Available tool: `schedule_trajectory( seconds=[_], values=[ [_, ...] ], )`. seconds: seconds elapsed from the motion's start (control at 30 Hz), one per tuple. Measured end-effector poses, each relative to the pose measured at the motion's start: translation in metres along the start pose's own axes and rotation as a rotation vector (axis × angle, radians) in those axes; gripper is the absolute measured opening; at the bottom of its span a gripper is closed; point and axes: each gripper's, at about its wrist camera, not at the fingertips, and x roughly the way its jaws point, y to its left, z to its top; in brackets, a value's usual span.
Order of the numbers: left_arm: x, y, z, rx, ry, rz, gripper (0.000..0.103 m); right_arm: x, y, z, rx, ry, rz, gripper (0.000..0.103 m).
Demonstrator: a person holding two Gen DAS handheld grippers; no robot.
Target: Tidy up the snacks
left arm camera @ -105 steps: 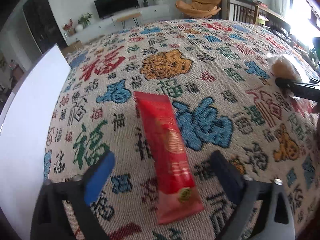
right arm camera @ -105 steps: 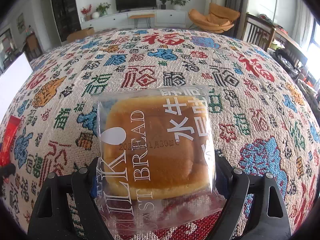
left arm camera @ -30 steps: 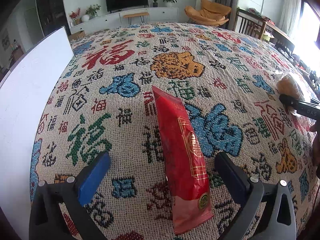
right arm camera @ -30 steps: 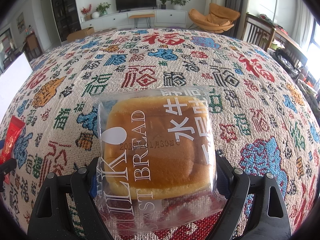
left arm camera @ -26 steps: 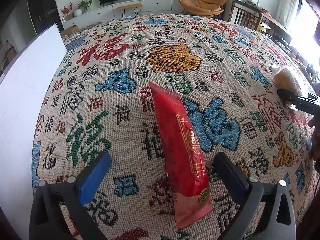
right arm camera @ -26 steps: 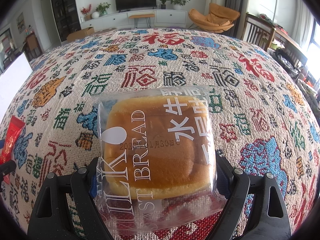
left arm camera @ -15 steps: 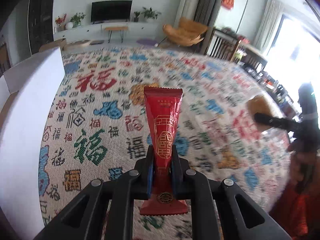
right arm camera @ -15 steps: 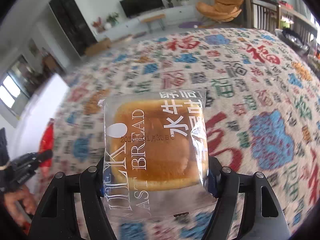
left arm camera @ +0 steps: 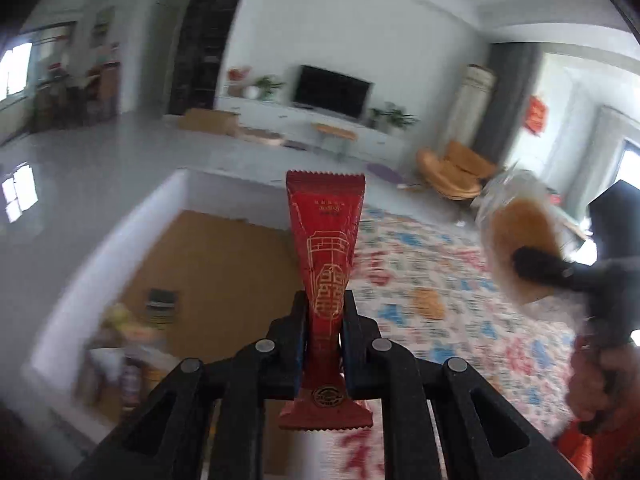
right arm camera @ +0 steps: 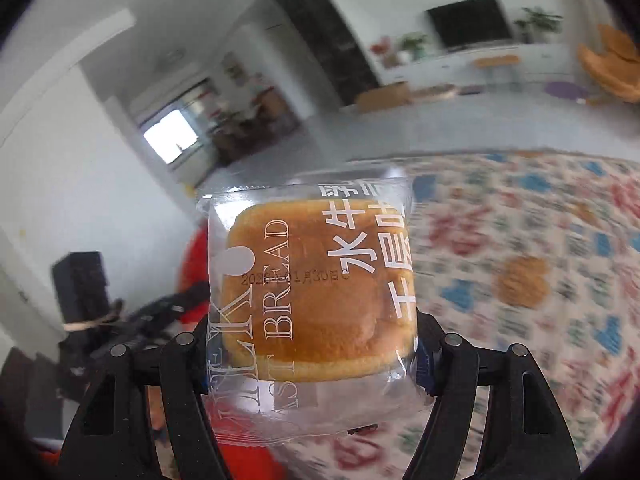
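Observation:
My left gripper (left arm camera: 323,320) is shut on a long red snack packet (left arm camera: 326,248), which stands upright in the air over the edge of a white-walled cardboard box (left arm camera: 132,232). My right gripper (right arm camera: 312,344) is shut on a clear-wrapped bread packet (right arm camera: 312,292) printed "BREAD", held off the table. In the left wrist view the bread packet (left arm camera: 520,232) hangs at the right in the right gripper (left arm camera: 536,268), with a person's hand (left arm camera: 600,384) below. In the right wrist view the red packet (right arm camera: 192,256) shows partly behind the bread.
Several blurred snack packs (left arm camera: 128,344) lie in the box's near left corner; its brown floor (left arm camera: 224,264) is bare further in. The patterned tablecloth (left arm camera: 440,280) spreads to the right of the box. A living room with a TV (left arm camera: 330,90) lies beyond.
Both grippers closed on their packets and lifted them off the tablecloth. Both have swung up and to the left, and the box's inside has come into the left wrist view.

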Motion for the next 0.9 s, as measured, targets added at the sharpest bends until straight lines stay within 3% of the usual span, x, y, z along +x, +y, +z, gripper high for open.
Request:
schedule_trajectory(
  seconds=[0.03,0.07,0.1,0.17,0.23,0.43,0.5,0.57,0.6,0.73,0.9],
  values=[
    [0.003,0.015,-0.001,-0.011,0.008,0.068,0.019,0.02,0.017,0.007,-0.013,0.016,0.026,0.076],
    [0.007,0.03,-0.003,-0.023,0.027,0.141,0.035,0.041,0.032,0.013,-0.018,0.03,0.055,0.077],
    [0.01,0.04,-0.006,-0.037,0.043,0.193,0.065,0.06,0.043,0.015,-0.018,0.045,0.075,0.077],
    [0.012,0.059,-0.014,-0.077,0.057,0.306,0.09,0.105,0.059,0.015,-0.015,0.141,0.062,0.083],
    [0.01,0.064,-0.021,-0.078,0.043,0.362,0.09,0.131,0.066,0.01,-0.01,0.174,0.035,0.083],
    [0.018,0.048,-0.031,0.038,0.035,0.583,0.091,0.133,0.073,0.009,-0.074,0.152,0.002,0.083],
    [0.017,0.042,-0.034,0.039,0.019,0.651,0.103,0.133,0.077,0.009,-0.104,0.143,-0.036,0.083],
    [0.017,0.039,-0.035,0.017,-0.022,0.719,0.103,0.13,0.077,0.007,-0.142,0.135,-0.065,0.083],
    [0.016,0.04,-0.036,-0.004,-0.027,0.724,0.103,0.129,0.077,0.007,-0.16,0.133,-0.079,0.083],
    [0.014,0.048,-0.04,-0.061,0.047,0.624,0.103,0.127,0.081,-0.003,-0.216,0.145,-0.123,0.083],
    [0.011,0.046,-0.041,-0.042,0.025,0.686,0.103,0.137,0.084,-0.016,-0.26,0.197,-0.174,0.083]
  ],
)
